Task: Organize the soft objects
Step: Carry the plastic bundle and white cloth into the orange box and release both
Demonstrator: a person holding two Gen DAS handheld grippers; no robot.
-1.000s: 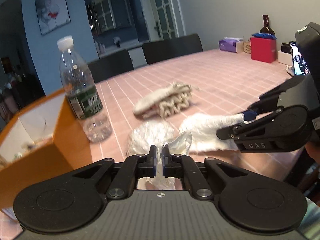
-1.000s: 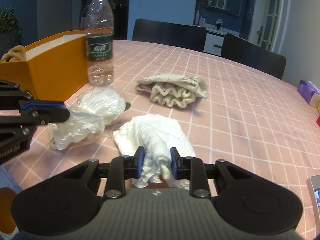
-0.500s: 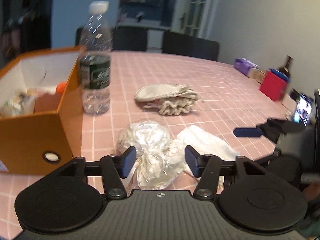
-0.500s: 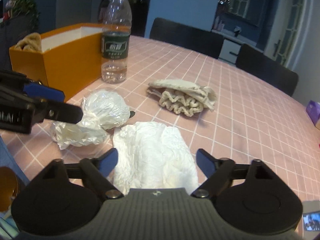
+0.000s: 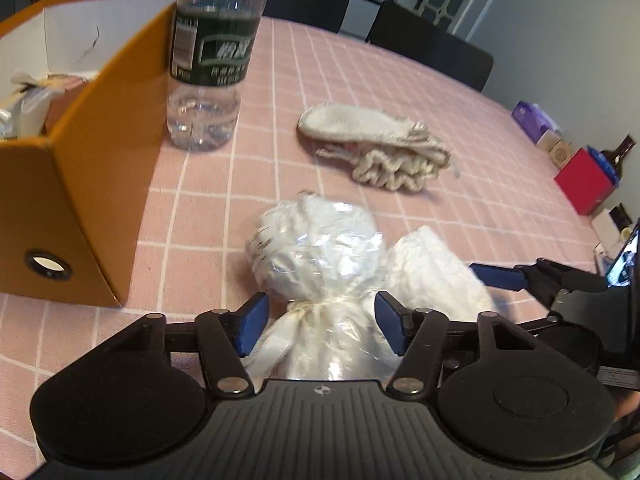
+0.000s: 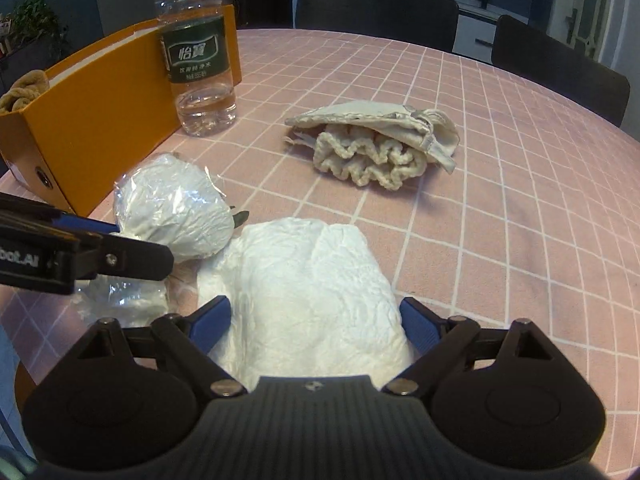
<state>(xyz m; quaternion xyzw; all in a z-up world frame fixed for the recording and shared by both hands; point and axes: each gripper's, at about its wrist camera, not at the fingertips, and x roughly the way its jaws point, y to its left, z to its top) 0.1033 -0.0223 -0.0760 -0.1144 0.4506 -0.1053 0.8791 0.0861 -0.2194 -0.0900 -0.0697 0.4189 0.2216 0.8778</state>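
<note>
A white bundle wrapped in clear plastic [image 5: 316,248] lies on the pink checked tablecloth [image 5: 320,80]. My left gripper [image 5: 320,324] is open, and the bundle's tied neck sits between its blue pads without being pressed. A crumpled white cloth [image 6: 312,280] lies just right of the bundle. My right gripper [image 6: 316,322] is open with its pads on either side of the cloth's near end. A beige knitted piece under a cloth pouch [image 6: 372,144] rests farther back. In the right wrist view the left gripper's finger [image 6: 100,256] crosses in front of the bundle [image 6: 172,212].
An orange box [image 5: 80,140] holding several items stands at the left. A water bottle [image 5: 208,60] is upright against its far corner. A red box [image 5: 584,184], a dark bottle and small items sit at the far right edge. Dark chairs [image 6: 376,12] line the far side.
Both grippers have gone from shut to open, letting go of the wrapped bundle and the white cloth. The left gripper has rolled level. Both have shifted a little nearer the table.
</note>
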